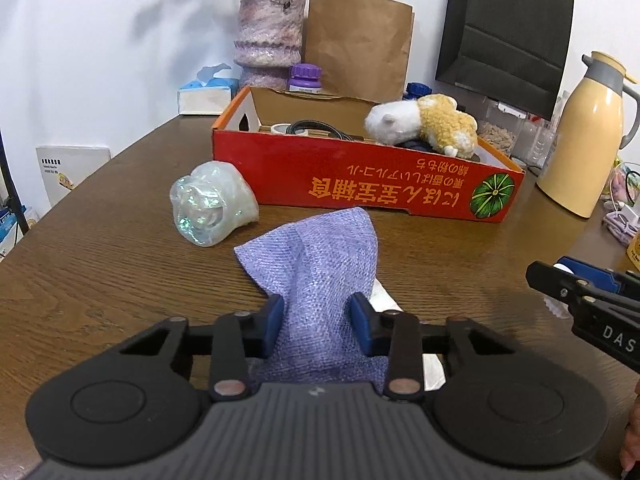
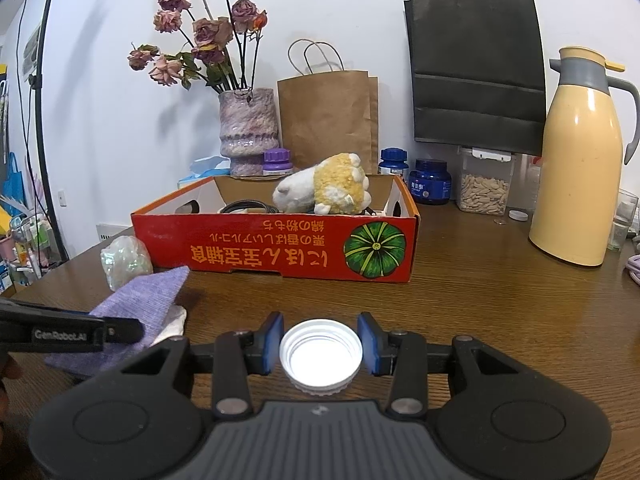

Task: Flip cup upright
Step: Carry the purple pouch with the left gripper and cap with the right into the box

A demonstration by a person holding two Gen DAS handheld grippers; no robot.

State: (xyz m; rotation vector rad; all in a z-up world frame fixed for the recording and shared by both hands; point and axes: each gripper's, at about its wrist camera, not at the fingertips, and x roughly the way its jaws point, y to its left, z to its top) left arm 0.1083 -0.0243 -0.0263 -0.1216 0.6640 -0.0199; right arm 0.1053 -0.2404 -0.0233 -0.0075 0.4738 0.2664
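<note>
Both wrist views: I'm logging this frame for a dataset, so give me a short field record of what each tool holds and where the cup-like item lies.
left tool: shut on purple cloth, which drapes forward onto the table
right tool: shut on white screw cap, open side facing the camera
iridescent cup: on its side, left of the cloth, near the red box
white item under cloth: partly hidden, cannot identify
box contents: plush toy, cable, tape roll
right edge of table: yellow thermos
</note>
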